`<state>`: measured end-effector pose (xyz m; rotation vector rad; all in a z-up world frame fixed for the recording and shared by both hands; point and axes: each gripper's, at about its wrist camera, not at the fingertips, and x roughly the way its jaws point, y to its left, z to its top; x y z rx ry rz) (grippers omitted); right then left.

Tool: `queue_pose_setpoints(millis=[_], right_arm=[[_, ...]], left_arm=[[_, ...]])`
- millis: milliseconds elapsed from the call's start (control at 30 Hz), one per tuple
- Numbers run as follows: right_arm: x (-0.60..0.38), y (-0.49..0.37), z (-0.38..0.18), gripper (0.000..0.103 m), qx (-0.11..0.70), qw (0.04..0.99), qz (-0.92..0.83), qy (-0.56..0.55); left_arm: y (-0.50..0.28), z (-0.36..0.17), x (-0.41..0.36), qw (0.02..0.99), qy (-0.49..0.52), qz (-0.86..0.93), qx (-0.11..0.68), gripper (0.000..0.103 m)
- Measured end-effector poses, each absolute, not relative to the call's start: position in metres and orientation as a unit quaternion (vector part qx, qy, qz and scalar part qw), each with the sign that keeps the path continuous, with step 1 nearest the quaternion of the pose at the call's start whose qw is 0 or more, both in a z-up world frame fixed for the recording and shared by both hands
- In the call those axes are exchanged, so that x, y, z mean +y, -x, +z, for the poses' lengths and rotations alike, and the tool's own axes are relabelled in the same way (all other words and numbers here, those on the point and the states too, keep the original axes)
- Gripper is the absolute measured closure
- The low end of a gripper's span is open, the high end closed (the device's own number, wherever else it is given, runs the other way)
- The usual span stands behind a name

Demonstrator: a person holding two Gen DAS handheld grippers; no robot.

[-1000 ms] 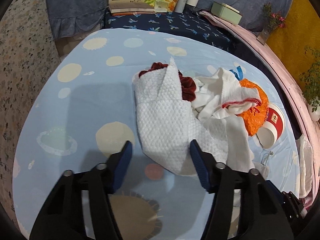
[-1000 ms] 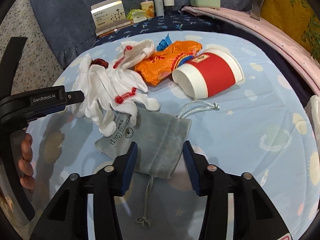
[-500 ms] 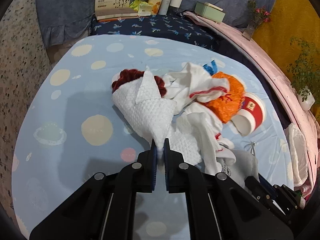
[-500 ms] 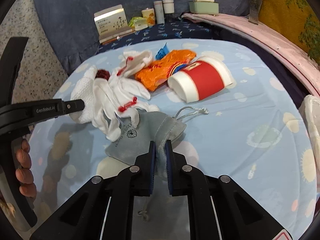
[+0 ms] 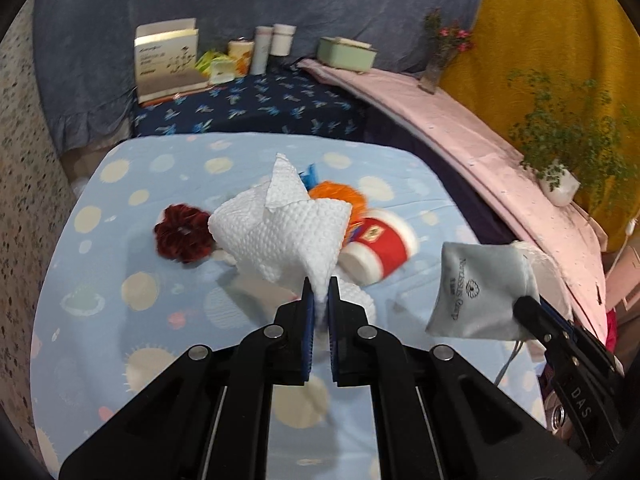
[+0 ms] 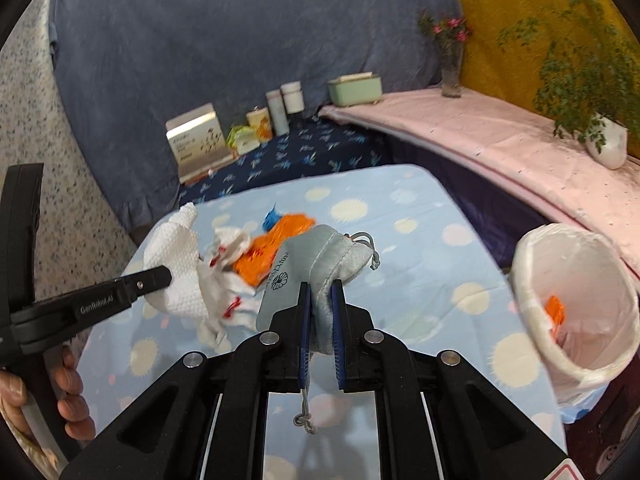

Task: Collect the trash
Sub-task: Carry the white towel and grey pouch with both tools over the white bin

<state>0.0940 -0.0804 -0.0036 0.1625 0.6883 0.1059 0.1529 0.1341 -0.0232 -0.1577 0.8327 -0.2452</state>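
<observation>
Light blue table cover (image 5: pixel 120 264) printed with pale suns and dots, spread over a table. Behind it at 12 o'clock, a dark navy cloth with blue motifs (image 5: pixel 256 108) carrying a cream box (image 5: pixel 166 58), small packets, two white bottles (image 5: pixel 274 46) and a mint green tin (image 5: pixel 346 53). Blue-grey drape across the back wall; yellow fabric at 2 o'clock. Pink-covered ledge (image 5: pixel 452 120) curving from 12 down to 3 o'clock, with a flower vase (image 5: pixel 438 62) and a potted green plant (image 5: pixel 560 152). Speckled floor at 9 o'clock.

Left gripper (image 5: pixel 319 308) clamped tight on the lower corner of a white dimpled paper towel (image 5: pixel 288 232), lifted off the cover, crumpled and puffed with one flap standing up. Under and behind it: dark red scrunchie (image 5: pixel 182 234) at 10 o'clock, orange wrapper (image 5: pixel 340 194) at 12, red paper cup with white rim (image 5: pixel 380 246) on its side at 1 o'clock.

Right gripper (image 6: pixel 320 300) pinched closed on a grey drawstring pouch (image 6: pixel 324 256) with printed lettering and a flower mark, raised above the table, cord dangling below. White gloves with red trim (image 6: pixel 224 276) and the orange wrapper (image 6: pixel 276 240) at 11 o'clock. At 3 o'clock in the right wrist view, a bin lined with a white bag (image 6: pixel 576 304), just beside the table edge, an orange scrap inside.
</observation>
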Motion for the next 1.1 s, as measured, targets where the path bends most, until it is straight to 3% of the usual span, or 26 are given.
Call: queue_pose_setpoints(millis=[567, 1100], right_arm=[[-0.192, -0.056, 0.043, 0.093, 0.262, 0.957, -0.037, -0.119], [-0.291, -0.02, 0.052, 0.094, 0.228, 0.953, -0.133, -0.15]], left_arm=[[-0.127, 0.034, -0.018, 0.9, 0.005, -0.247, 0.358, 0.097], [-0.115, 0.047, -0.127, 0.862, -0.028, -0.362, 0.355, 0.097]])
